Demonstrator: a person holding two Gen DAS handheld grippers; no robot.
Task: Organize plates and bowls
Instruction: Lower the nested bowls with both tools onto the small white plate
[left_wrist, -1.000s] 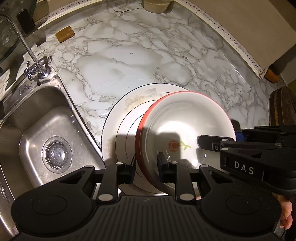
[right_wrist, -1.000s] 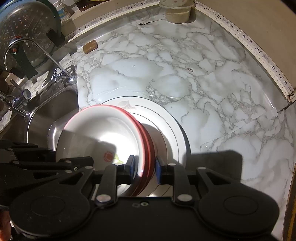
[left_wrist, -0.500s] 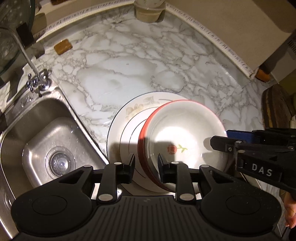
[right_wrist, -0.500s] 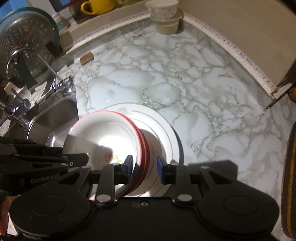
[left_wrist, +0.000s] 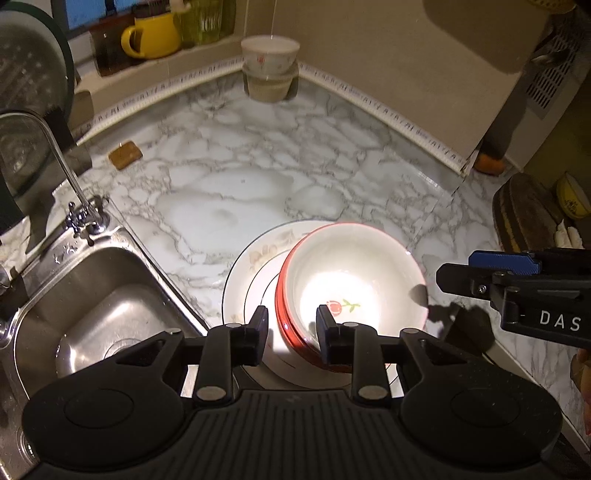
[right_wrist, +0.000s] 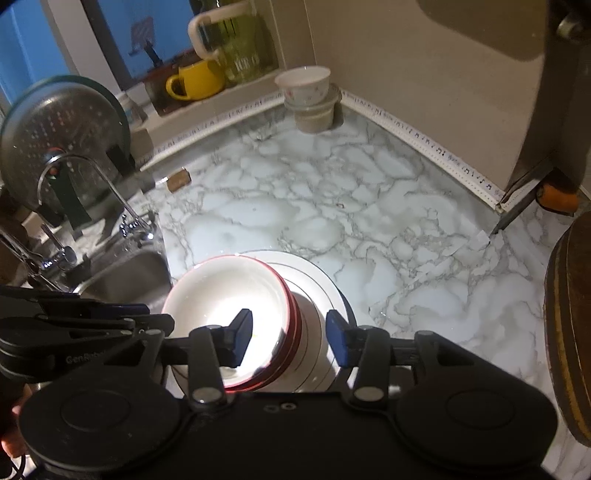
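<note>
A stack of red-rimmed white bowls (left_wrist: 351, 273) (right_wrist: 221, 291) with a rose inside rests on a white plate (left_wrist: 243, 273) (right_wrist: 321, 280) on the marble counter beside the sink. My left gripper (left_wrist: 291, 326) hovers over the stack's near-left rim. The rim shows in the gap, and neither pad presses on it. My right gripper (right_wrist: 290, 336) hangs above the right rim with its jaws opening wide, clear of the rim below. Each gripper shows in the other's view, the right (left_wrist: 458, 267) and the left (right_wrist: 159, 315). More small bowls (left_wrist: 269, 70) (right_wrist: 310, 99) are stacked in the back corner.
A steel sink (left_wrist: 110, 314) and tap (left_wrist: 55, 147) lie to the left, with a domed strainer lid (right_wrist: 62, 122) behind. A brown sponge (left_wrist: 125, 155) sits near the wall. A yellow mug (left_wrist: 151, 37) stands on the sill. A wooden board (left_wrist: 524, 214) is at the right.
Both grippers have risen and drawn back, so more of the counter and wall shows. The right jaws have spread off the bowl rim. The bowls stay on the plate.
</note>
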